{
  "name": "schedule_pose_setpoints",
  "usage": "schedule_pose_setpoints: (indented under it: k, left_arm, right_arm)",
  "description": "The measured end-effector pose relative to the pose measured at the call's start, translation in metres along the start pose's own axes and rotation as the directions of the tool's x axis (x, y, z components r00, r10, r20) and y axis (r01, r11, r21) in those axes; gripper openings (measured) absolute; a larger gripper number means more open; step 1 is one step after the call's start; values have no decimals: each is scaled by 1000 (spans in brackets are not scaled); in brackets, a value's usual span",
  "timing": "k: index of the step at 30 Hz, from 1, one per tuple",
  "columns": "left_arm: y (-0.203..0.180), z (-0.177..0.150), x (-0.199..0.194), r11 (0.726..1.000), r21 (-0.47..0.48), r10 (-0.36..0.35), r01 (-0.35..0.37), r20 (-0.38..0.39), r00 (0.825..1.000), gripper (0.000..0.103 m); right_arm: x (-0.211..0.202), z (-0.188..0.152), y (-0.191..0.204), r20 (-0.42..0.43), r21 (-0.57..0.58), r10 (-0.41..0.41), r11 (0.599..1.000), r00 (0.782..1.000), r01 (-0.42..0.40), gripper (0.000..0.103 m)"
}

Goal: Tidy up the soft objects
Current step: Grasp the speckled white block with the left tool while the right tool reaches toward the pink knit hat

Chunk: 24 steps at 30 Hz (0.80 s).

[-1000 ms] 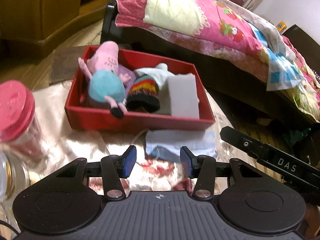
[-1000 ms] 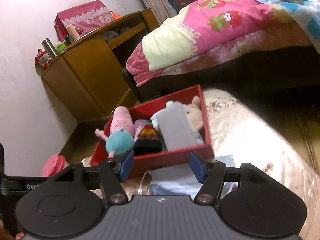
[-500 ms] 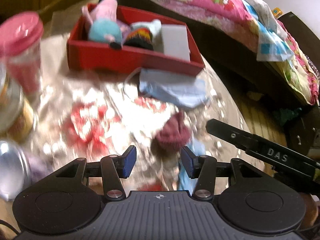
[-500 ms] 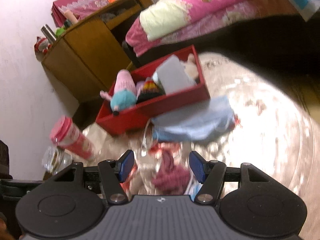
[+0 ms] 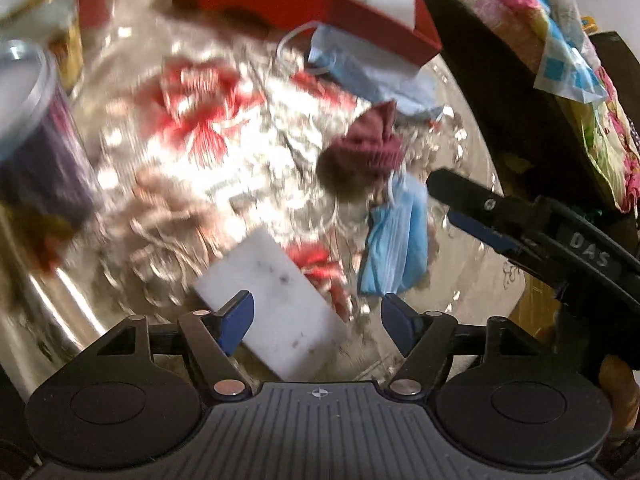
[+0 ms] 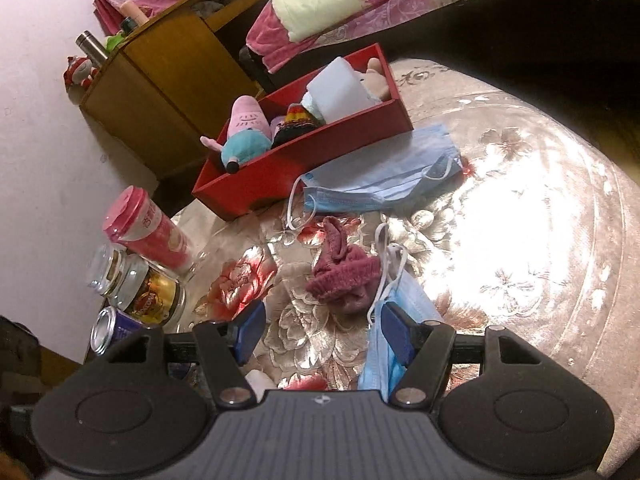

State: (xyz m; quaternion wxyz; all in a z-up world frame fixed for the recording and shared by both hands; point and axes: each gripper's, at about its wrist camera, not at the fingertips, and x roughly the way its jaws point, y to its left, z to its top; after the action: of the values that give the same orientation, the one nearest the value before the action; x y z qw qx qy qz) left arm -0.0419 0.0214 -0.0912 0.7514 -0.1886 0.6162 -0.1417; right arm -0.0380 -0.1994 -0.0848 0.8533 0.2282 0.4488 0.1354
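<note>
Glossy floral-patterned surface [image 6: 520, 216] carries an open red rectangular box [image 6: 304, 160] of soft toys, with a maroon knitted hat [image 6: 340, 276] loose nearer. Left tongs [image 5: 316, 316] have just been opening, apparently clear above a white foam block [image 5: 272, 300]; right tongs [image 6: 320, 330] stand apart, empty.

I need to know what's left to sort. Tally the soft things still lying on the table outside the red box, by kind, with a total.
Blue face masks: 2, one by the red box at, one nearer at
Maroon knit hat: 1
White sponge block: 1
Total: 4
</note>
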Motion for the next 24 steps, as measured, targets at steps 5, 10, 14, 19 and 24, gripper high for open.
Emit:
schedule_pose_setpoints:
  k: [5,10,14,19,24]
  left_arm:
    - [3,2,12,998,-69,-17,15,-22,1000,79]
    - [-2,1,12,996,-83,13,-13,-2,1000,82]
    - [1,-4,7,993,-105,59,-57,11,998,82]
    - [-4,-6,-13,993,-69,100,-95,69,993,83]
    - [-1,-10,-10,991,-108,88,-83,37,995,85]
  right_arm:
    - [3,-1,0,-13,-2,15,1000,1000,-15,36]
    - [4,1,-4,-20,9,23,1000,1000,-23,36]
    - [3,4,-10,-27,42,47,998,999,-46,38]
    - [3,7,-15,-44,103,106,989,993,-101,38]
    - [3,8,-16,-44,119,104,988,994,-98,39]
